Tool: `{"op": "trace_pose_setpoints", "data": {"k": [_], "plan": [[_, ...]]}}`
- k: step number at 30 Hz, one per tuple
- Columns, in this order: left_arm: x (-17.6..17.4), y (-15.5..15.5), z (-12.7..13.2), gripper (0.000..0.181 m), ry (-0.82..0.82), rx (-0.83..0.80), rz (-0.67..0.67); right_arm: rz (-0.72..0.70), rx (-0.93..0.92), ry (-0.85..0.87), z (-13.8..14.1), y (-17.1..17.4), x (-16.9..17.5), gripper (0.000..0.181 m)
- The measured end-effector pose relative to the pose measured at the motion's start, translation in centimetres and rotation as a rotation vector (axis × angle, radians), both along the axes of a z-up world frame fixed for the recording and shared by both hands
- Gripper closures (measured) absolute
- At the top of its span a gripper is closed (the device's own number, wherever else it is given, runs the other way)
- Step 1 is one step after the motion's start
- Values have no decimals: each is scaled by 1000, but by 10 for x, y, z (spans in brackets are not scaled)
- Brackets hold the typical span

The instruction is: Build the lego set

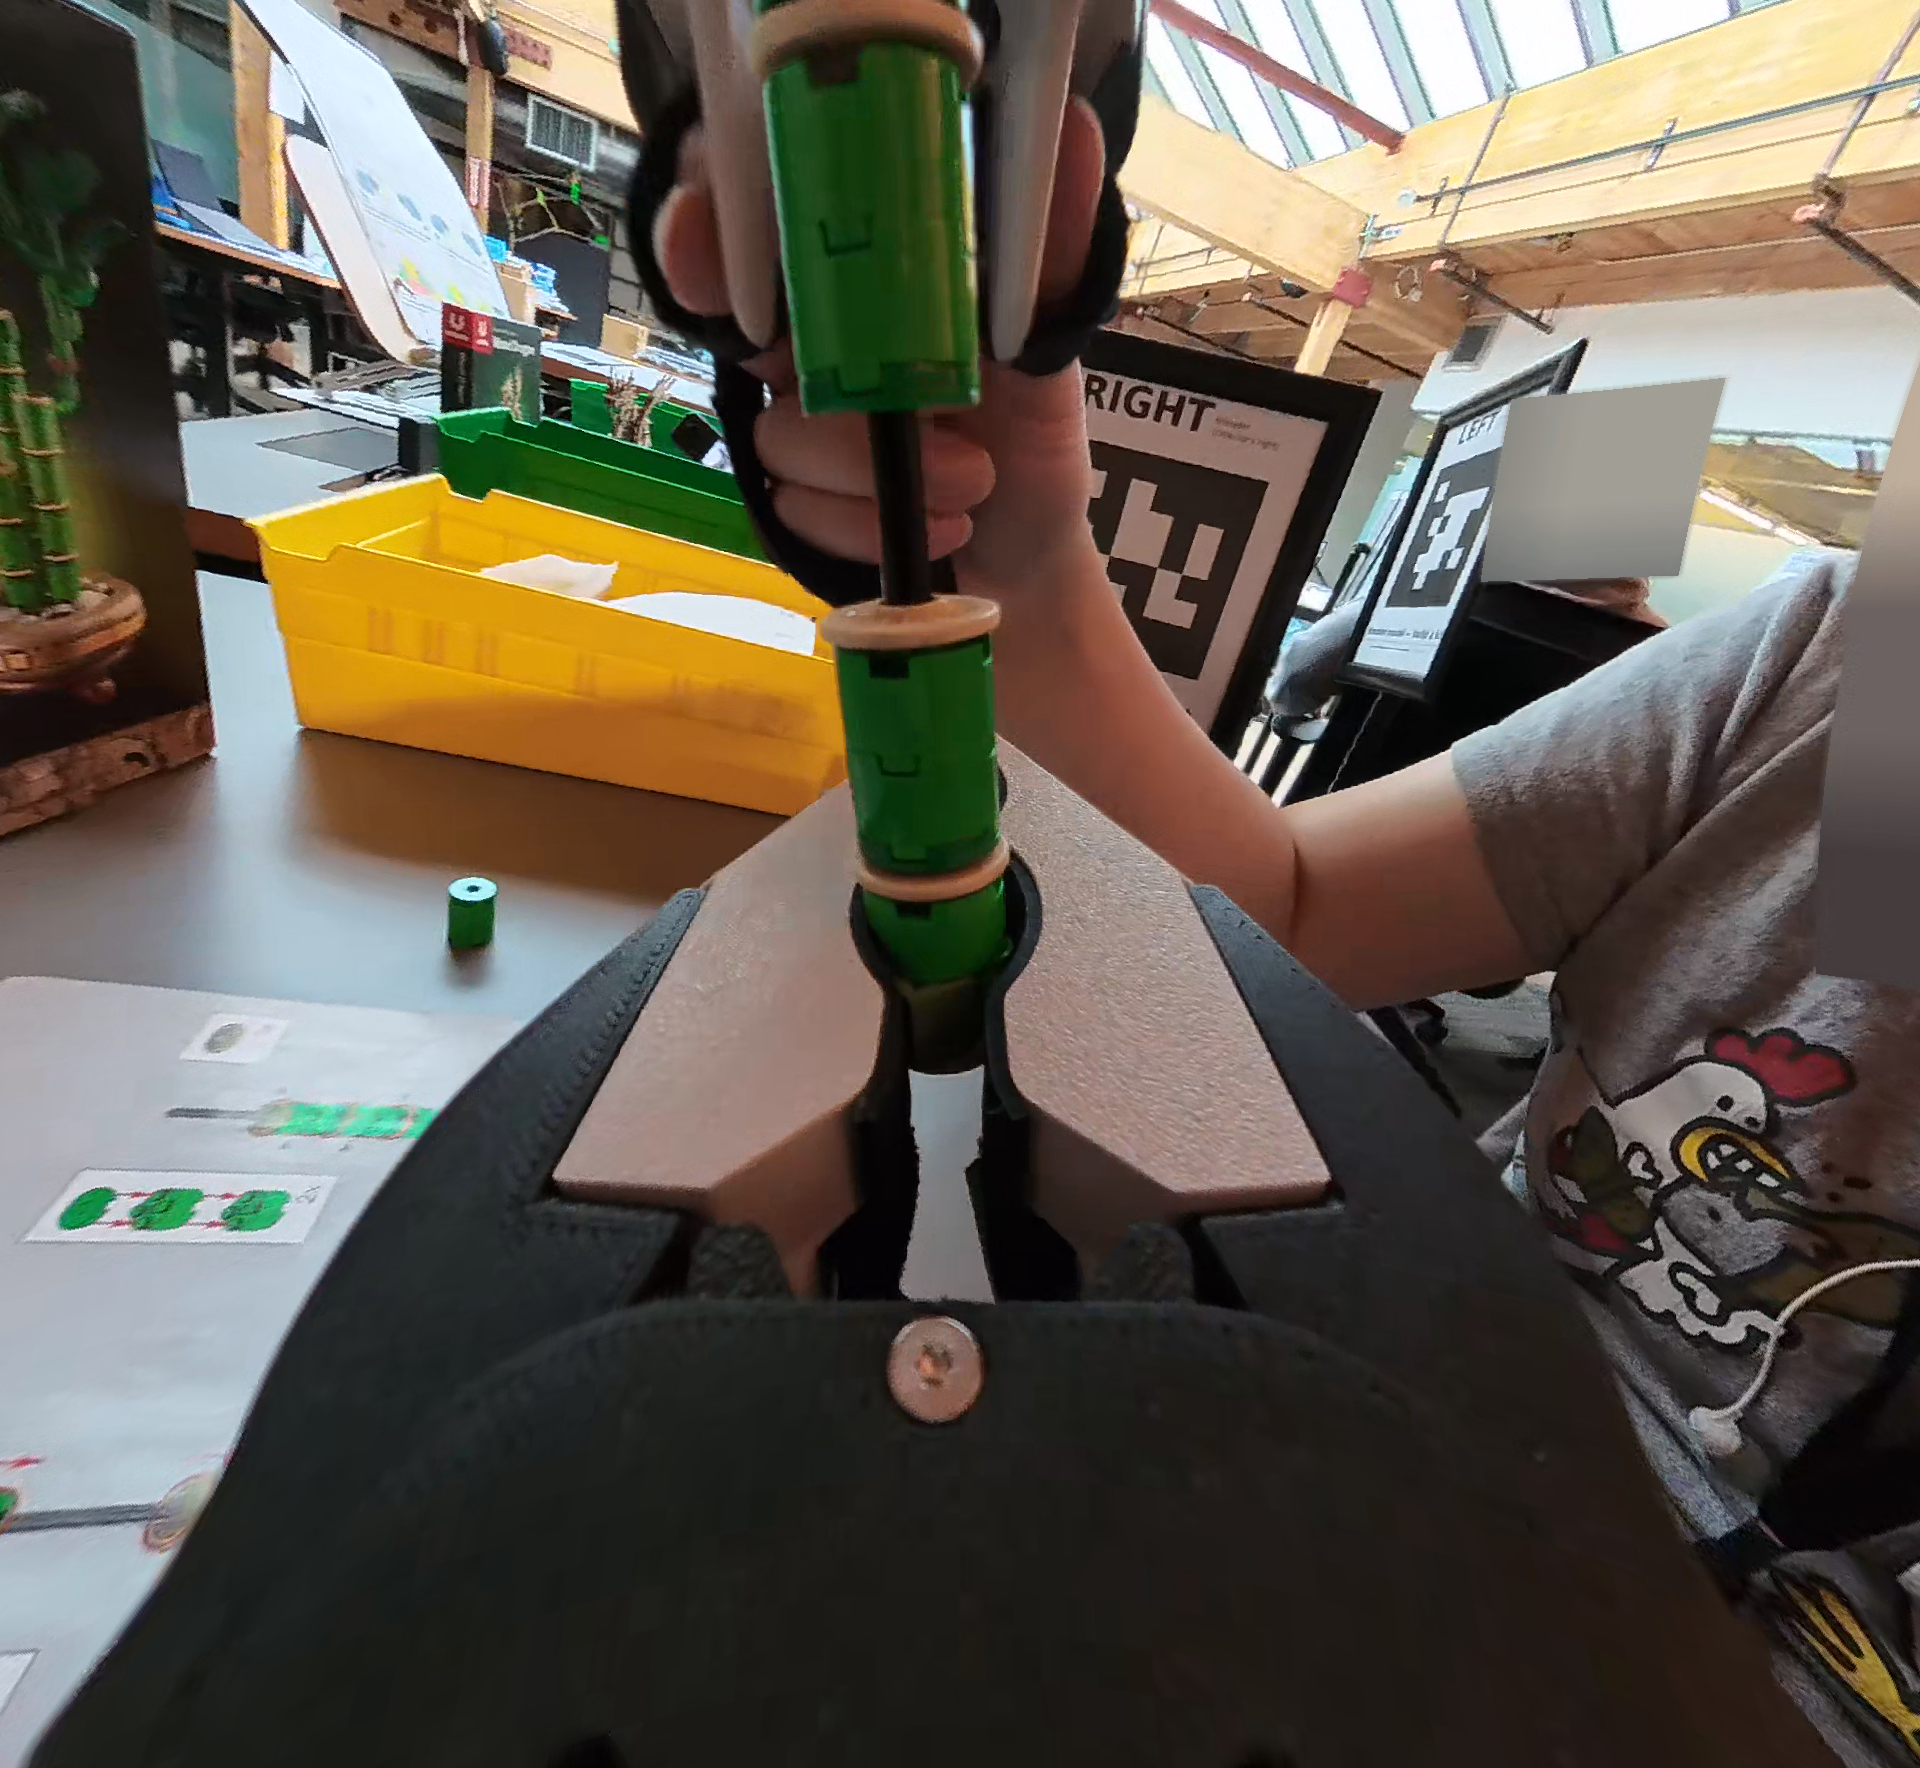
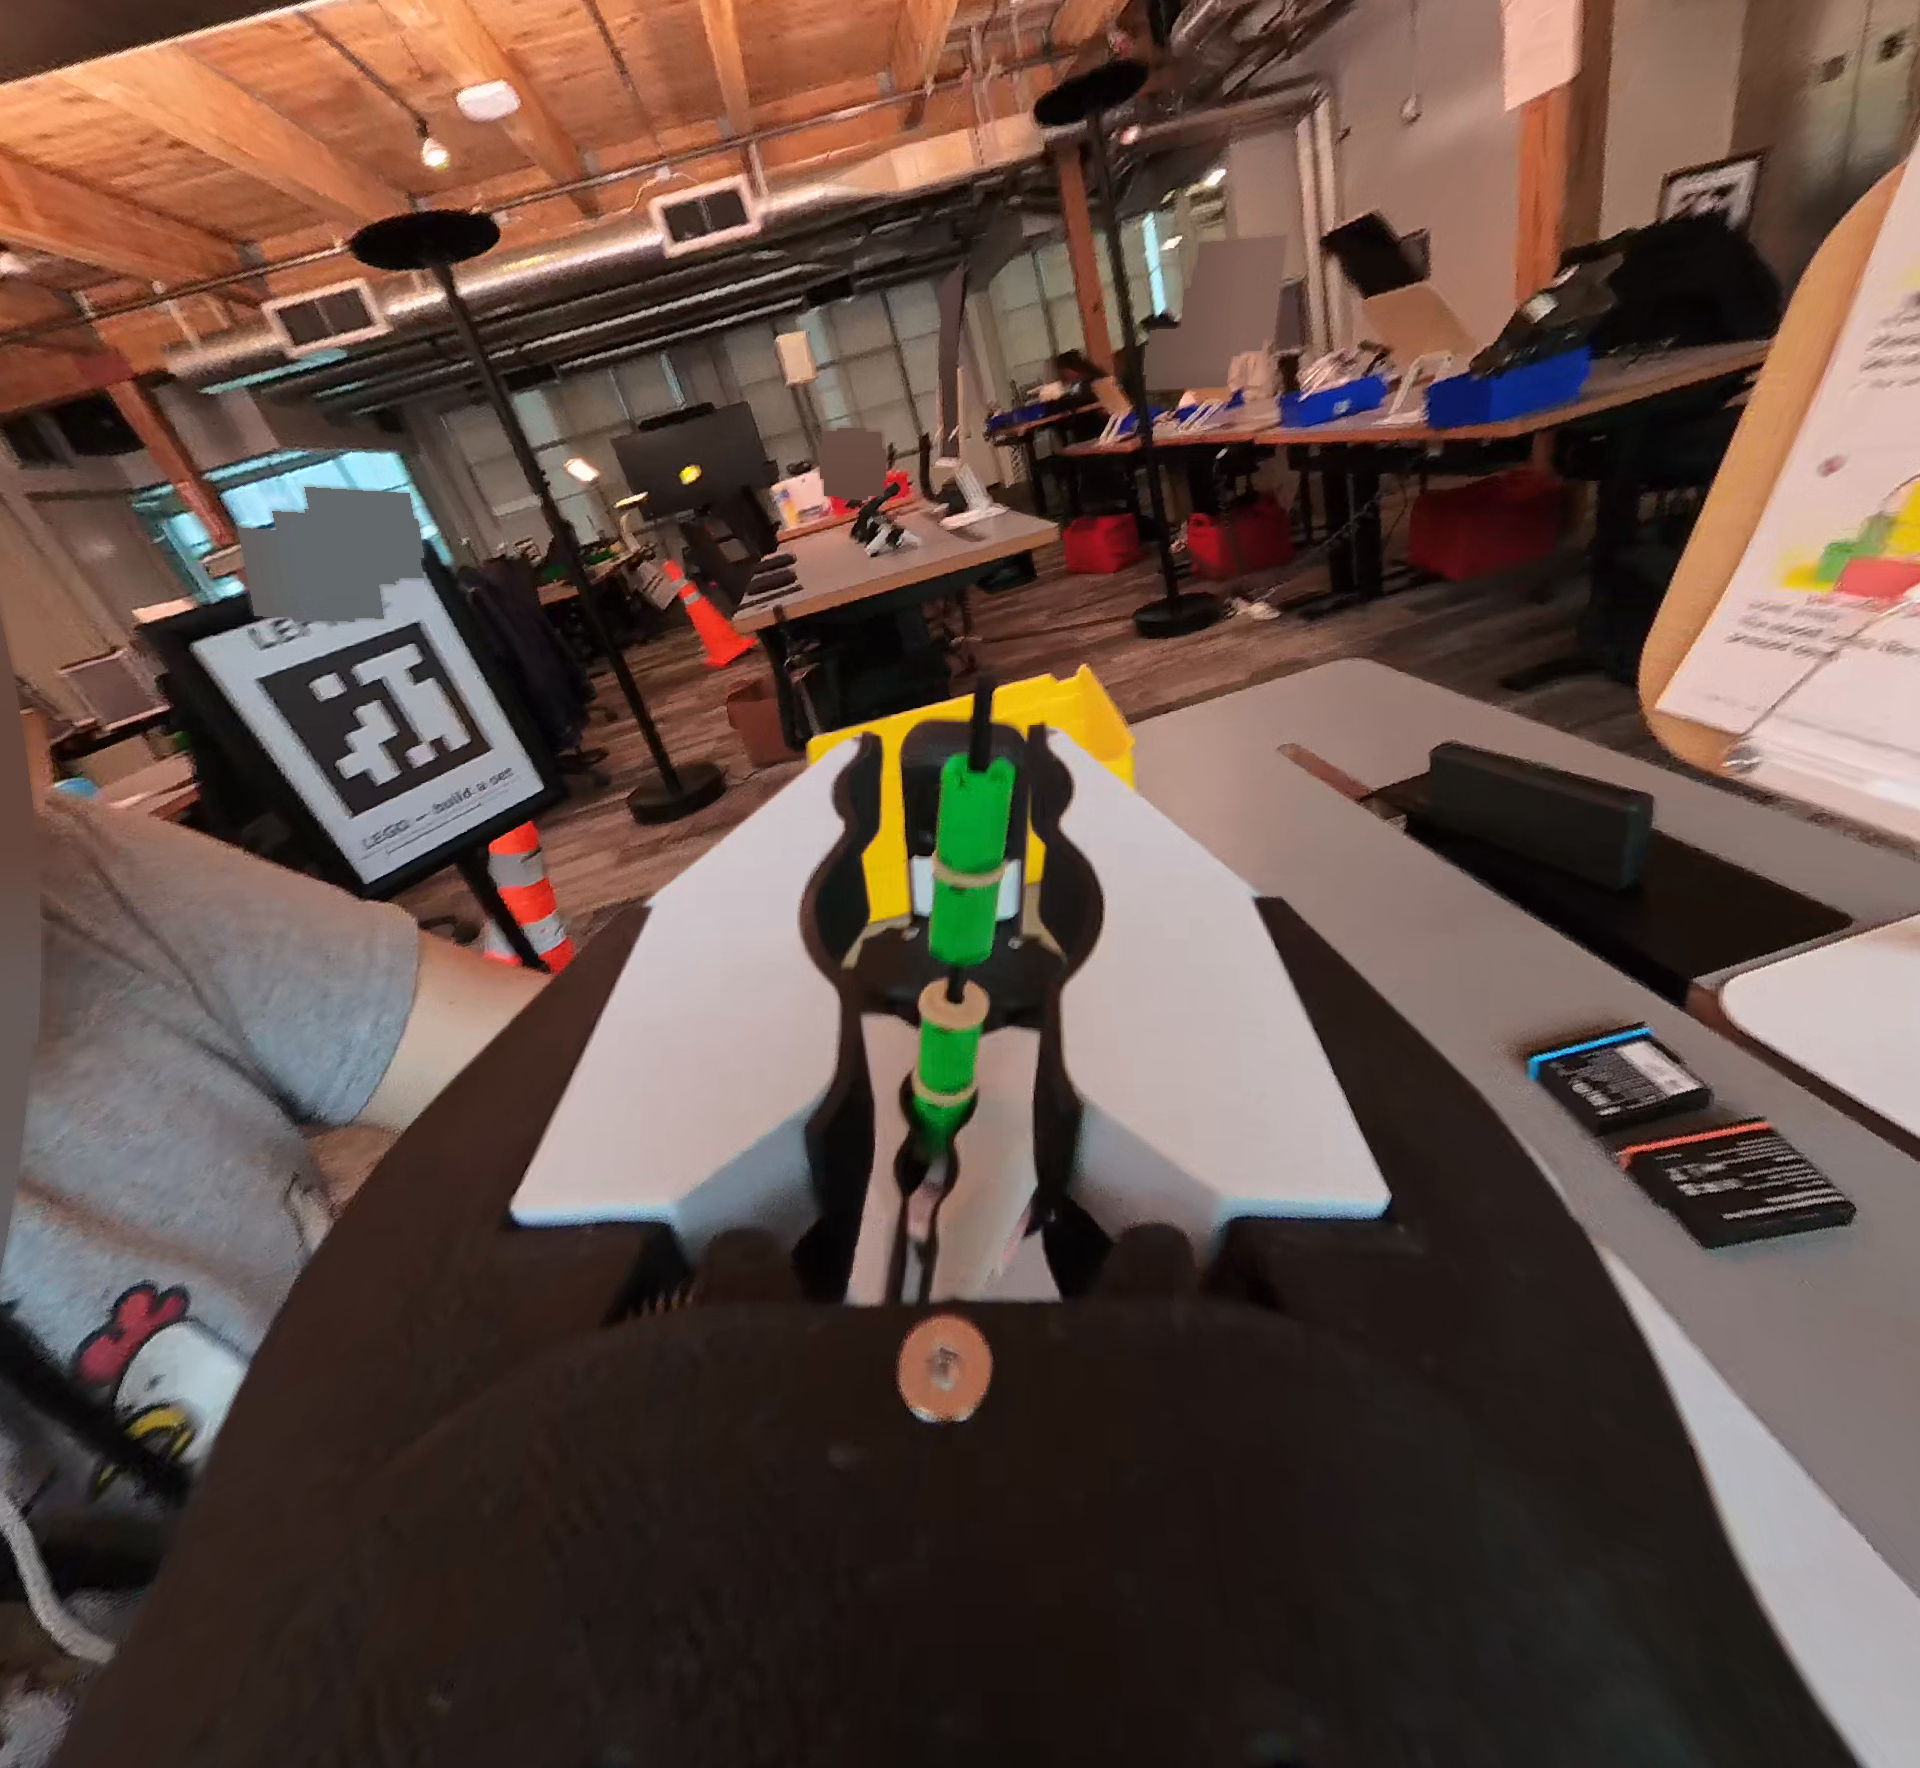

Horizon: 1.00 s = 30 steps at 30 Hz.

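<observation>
A green bamboo stalk is threaded on a black axle (image 1: 902, 503). My left gripper (image 1: 935, 887), with tan fingers, is shut on the foot of the lower green section (image 1: 920, 762), which carries tan rings. My right gripper (image 2: 956, 762), with white fingers (image 1: 1039, 108), comes in from above and is closed around the upper green section (image 1: 873, 212). A stretch of bare axle separates the two sections. In the right wrist view the upper section (image 2: 971, 845) lies between my fingers, with the lower section (image 2: 945, 1053) and the left gripper's fingers (image 2: 997, 1147) beyond. A loose green cylinder (image 1: 471, 913) stands on the table.
A yellow bin (image 1: 520, 669) and a green bin (image 1: 582, 461) stand behind the stalk. The set's box (image 1: 83, 471) is at the left and an instruction sheet (image 1: 187, 1199) lies in front. Two black cards (image 2: 1621, 1079) and a black box (image 2: 1538, 814) lie to the right. My right fingertips sit around 12 centimetres from my left ones. To the loose green cylinder (image 1: 471, 913): left tips about 25 centimetres, right tips about 35 centimetres.
</observation>
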<state>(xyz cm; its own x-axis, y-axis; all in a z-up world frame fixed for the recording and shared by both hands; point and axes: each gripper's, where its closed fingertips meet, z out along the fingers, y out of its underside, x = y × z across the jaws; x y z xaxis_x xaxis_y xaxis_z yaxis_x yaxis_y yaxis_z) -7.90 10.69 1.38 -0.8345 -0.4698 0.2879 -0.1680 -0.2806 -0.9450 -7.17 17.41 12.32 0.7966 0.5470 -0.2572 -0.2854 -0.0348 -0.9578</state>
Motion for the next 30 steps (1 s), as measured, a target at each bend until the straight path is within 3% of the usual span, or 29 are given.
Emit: {"op": "trace_pose_setpoints", "data": {"k": [8, 13, 22, 30], "plan": [[-3, 6, 12, 180, 3, 27, 22, 145, -135, 22, -29, 17, -31, 147], [-5, 3, 12, 180, 10, 51, 11, 153, -138, 75, -30, 22, -33, 166], [-10, 4, 20, 181, 17, 30, -19, 171, -79, 78, -23, 18, -34, 166], [-8, -3, 12, 181, 18, 146, 26, 183, -59, 19, -23, 16, -44, 166]]}}
